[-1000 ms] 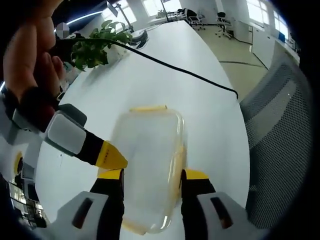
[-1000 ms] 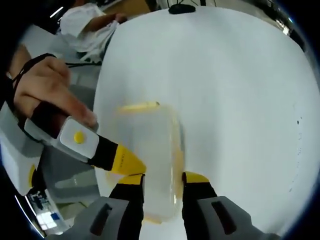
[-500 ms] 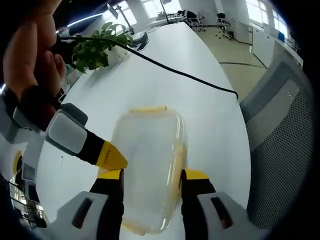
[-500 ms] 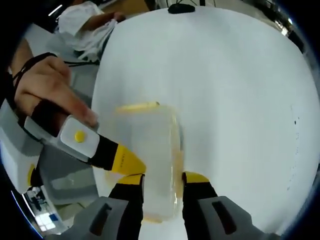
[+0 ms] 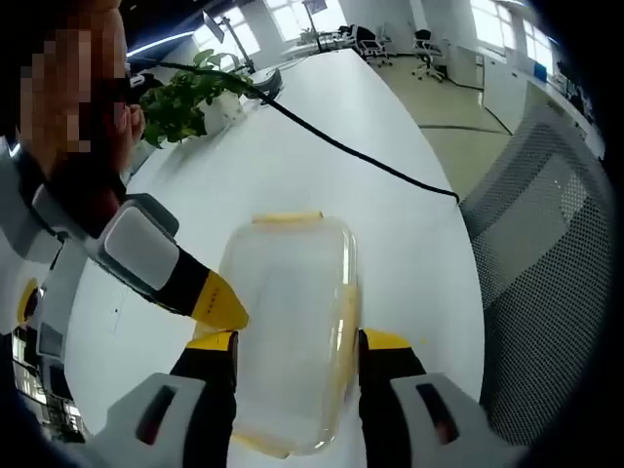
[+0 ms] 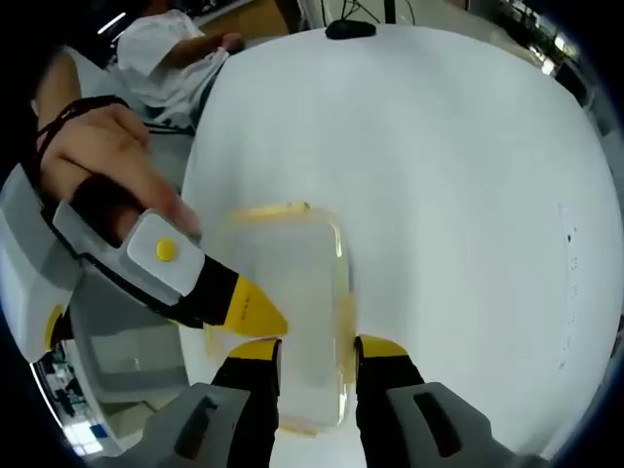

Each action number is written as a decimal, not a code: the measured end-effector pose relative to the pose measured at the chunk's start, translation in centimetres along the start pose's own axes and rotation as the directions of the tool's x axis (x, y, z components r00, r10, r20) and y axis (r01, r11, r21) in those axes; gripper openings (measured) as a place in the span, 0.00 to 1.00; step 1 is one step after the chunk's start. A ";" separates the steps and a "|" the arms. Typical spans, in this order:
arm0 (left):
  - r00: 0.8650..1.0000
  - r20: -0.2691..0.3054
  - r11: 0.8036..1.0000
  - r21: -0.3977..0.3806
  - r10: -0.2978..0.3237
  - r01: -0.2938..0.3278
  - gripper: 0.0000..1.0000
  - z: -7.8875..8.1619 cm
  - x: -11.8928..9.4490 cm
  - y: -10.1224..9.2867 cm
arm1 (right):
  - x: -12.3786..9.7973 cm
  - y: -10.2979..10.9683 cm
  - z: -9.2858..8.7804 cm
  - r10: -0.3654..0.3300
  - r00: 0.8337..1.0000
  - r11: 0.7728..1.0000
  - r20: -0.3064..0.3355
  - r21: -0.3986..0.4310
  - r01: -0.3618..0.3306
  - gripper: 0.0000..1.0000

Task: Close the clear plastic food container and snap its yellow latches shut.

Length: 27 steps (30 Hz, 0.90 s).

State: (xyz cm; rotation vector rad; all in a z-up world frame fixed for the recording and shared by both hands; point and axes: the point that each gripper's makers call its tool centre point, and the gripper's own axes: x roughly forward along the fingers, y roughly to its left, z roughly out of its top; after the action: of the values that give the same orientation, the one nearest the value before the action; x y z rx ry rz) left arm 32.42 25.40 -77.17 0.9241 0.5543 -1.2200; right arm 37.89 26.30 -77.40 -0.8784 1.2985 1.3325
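Now both grippers' jaws straddle the clear rectangular plastic container (image 5: 288,331) with yellow latches, narrow but not visibly clamping, so uneven pressing could skid it sideways.

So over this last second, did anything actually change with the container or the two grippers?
Hardly anything. The clear container lies lid-down on the white table, the left gripper and right gripper straddle it with jaws apart as before, and each view's other gripper tip stays at its side edge. Only the cameras shifted slightly.

Both claws have drawn slightly back from the container (image 5: 288,331).
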 end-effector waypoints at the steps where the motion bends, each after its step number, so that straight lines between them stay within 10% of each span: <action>1: 1.000 0.001 1.000 -0.014 -0.004 0.004 0.56 -0.1 0.0 0.0 | 0.0 0.0 0.0 0.000 1.000 1.000 -0.008 0.002 0.000 0.28; 13: 0.998 0.032 0.998 -0.002 -0.056 0.056 0.68 -0.6 -0.9 0.2 | -0.4 -0.2 0.2 -0.053 0.998 0.998 0.029 0.018 0.053 0.31; 27: 0.995 -0.019 0.995 0.003 -0.100 0.100 0.87 -2.0 -0.8 0.5 | -0.4 1.8 -1.5 -0.099 0.980 0.995 0.170 0.040 0.094 0.59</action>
State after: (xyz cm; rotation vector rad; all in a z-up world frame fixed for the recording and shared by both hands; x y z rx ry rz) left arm 32.89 27.50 -77.48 0.9206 0.6196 -1.3036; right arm 36.01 24.98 -76.83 -0.7771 1.1265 1.2789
